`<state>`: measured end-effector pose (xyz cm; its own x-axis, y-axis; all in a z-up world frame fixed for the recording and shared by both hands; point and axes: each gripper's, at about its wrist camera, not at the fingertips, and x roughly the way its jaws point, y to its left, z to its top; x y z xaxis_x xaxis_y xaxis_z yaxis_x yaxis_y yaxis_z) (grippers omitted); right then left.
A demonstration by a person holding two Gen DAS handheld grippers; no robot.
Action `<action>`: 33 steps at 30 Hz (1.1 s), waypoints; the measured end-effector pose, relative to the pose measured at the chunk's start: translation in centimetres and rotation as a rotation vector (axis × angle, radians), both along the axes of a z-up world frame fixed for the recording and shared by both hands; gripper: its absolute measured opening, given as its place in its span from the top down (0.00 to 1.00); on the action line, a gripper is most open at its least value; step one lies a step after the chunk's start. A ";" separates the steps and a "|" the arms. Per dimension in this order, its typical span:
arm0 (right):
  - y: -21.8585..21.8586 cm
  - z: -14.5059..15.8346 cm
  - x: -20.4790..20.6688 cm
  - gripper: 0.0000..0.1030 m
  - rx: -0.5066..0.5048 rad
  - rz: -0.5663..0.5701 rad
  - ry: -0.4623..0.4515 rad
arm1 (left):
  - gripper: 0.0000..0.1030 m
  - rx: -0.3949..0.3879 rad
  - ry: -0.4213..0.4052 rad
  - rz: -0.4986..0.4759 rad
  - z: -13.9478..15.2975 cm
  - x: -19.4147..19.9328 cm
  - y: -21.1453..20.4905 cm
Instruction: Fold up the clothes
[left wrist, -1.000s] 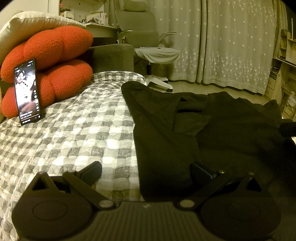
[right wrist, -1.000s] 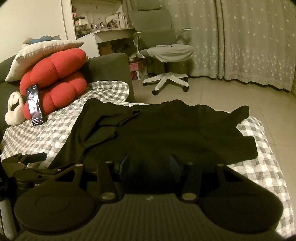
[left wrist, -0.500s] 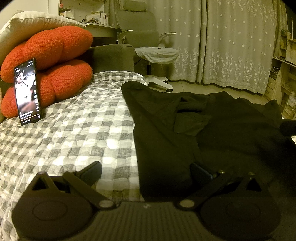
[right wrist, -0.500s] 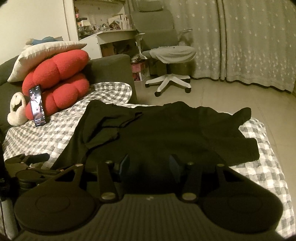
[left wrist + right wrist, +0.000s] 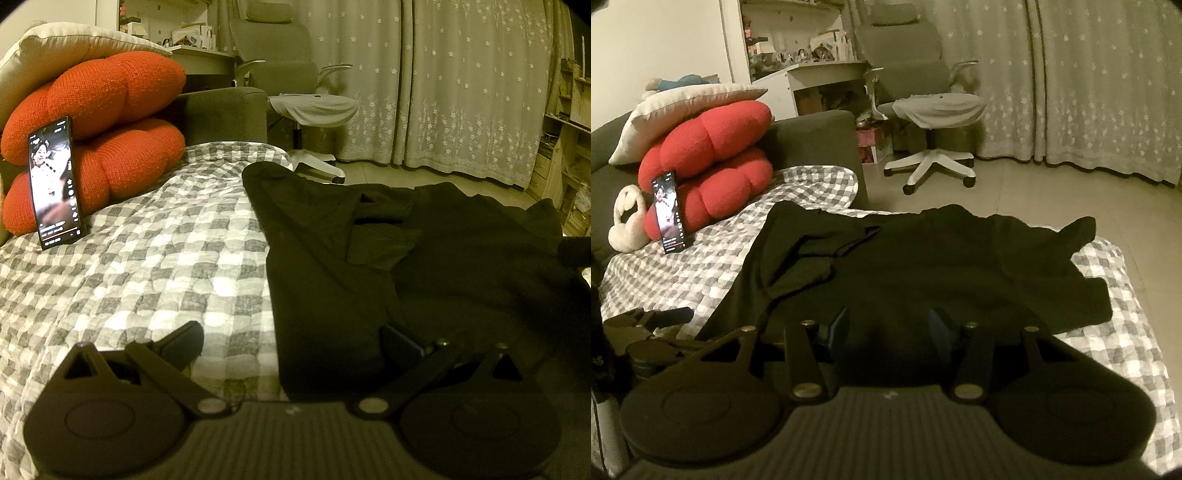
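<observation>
No change over the last second: left gripper (image 5: 291,341) wide open, right gripper (image 5: 888,326) half open, both empty above black garment (image 5: 923,266). Folding not begun.

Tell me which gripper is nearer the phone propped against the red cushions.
Left. The left gripper straddles the black garment's near left edge, on the phone's side. The right gripper hovers over the garment's middle, farther from it.
</observation>
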<state>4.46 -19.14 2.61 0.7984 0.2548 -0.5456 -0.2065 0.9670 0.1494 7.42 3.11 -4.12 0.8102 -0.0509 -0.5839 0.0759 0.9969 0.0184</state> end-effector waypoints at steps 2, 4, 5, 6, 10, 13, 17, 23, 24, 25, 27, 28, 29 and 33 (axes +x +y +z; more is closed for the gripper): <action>-0.2 0.0 -0.1 0.48 0.002 -0.003 0.001 | 0.00 0.000 0.000 0.000 0.0 0.0 0.0; -0.5 -0.2 -0.1 0.48 -0.001 -0.008 0.005 | 0.00 0.000 0.000 0.000 0.0 0.0 0.0; -0.6 -0.2 0.0 0.48 -0.002 -0.011 0.008 | 0.00 0.000 0.000 0.000 0.0 0.0 0.0; -0.7 -0.3 0.0 0.48 -0.001 -0.014 0.012 | 0.00 0.000 0.000 0.000 0.0 0.0 0.0; -0.5 -0.4 0.1 0.48 0.000 -0.008 0.012 | 0.00 0.000 0.000 0.000 0.0 0.0 0.0; -0.2 -0.4 0.2 0.48 -0.002 -0.002 0.011 | 0.00 0.000 0.000 0.000 0.0 0.0 0.0; 0.0 -0.4 0.3 0.48 -0.005 0.002 0.012 | 0.00 0.000 -0.001 0.001 0.0 0.0 0.0; 0.0 -0.4 0.3 0.48 -0.004 0.000 0.011 | 0.00 0.000 -0.001 0.001 0.0 0.0 -0.1; 0.0 -0.4 0.2 0.48 -0.004 0.001 0.010 | 0.00 0.000 -0.001 0.001 0.0 0.0 -0.1; 0.0 -0.3 0.2 0.48 -0.004 0.002 0.009 | 0.00 0.000 -0.001 0.001 0.0 0.0 -0.1; 0.0 -0.3 0.2 0.48 -0.004 0.003 0.009 | 0.00 0.000 -0.001 0.001 0.0 0.0 -0.1; 0.0 -0.4 0.2 0.48 -0.003 0.003 0.010 | 0.00 0.000 -0.001 0.001 0.0 0.0 -0.1; 0.0 -0.4 0.2 0.48 -0.002 0.002 0.010 | 0.00 0.000 -0.001 0.001 0.0 0.0 -0.1; -0.1 -0.3 0.2 0.48 -0.002 0.001 0.010 | 0.00 0.000 -0.001 0.001 0.0 0.0 -0.1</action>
<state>4.63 -19.26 2.28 0.7929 0.2541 -0.5539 -0.2059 0.9672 0.1491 7.41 3.04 -4.08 0.8106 -0.0502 -0.5834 0.0750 0.9970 0.0184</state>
